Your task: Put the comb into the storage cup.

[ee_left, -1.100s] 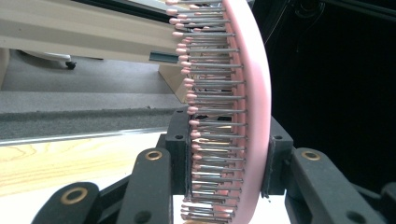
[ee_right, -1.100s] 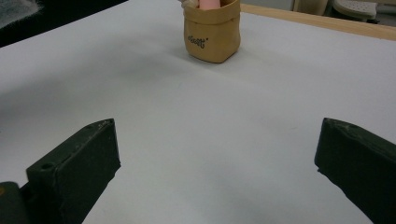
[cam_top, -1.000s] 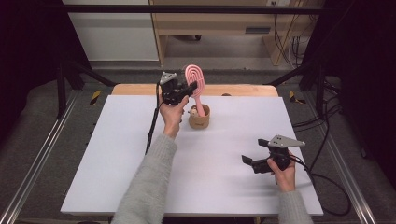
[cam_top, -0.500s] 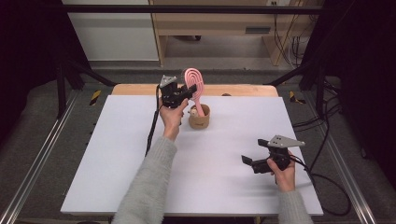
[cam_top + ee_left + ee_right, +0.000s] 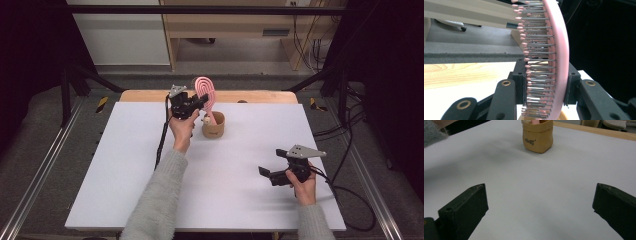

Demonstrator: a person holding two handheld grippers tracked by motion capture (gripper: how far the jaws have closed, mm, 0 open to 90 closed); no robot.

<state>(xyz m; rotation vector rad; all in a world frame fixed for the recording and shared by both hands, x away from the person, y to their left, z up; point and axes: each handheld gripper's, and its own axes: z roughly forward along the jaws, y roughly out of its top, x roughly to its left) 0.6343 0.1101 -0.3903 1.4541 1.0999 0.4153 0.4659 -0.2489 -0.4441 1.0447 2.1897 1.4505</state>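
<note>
A pink hairbrush (image 5: 205,90) stands upright with its handle down in a small tan pouch (image 5: 213,131) near the back middle of the white table (image 5: 125,175). My left gripper (image 5: 202,101) is shut on the brush head from the left. In the left gripper view the black jaws press both sides of the brush (image 5: 554,50), bristles facing left. My right gripper (image 5: 264,172) rests low near the front right, open and holding nothing. In the right gripper view its jaws stand wide apart over bare table, with the pouch (image 5: 537,137) farther ahead.
A wooden strip (image 5: 150,95) runs along the table's back edge. Metal rails (image 5: 40,170) flank the table, and cables (image 5: 350,165) trail off to the right. A sleeve (image 5: 160,200) crosses the front left of the table.
My left gripper has sunk slightly with the brush toward the pouch. The right gripper has stayed in place.
</note>
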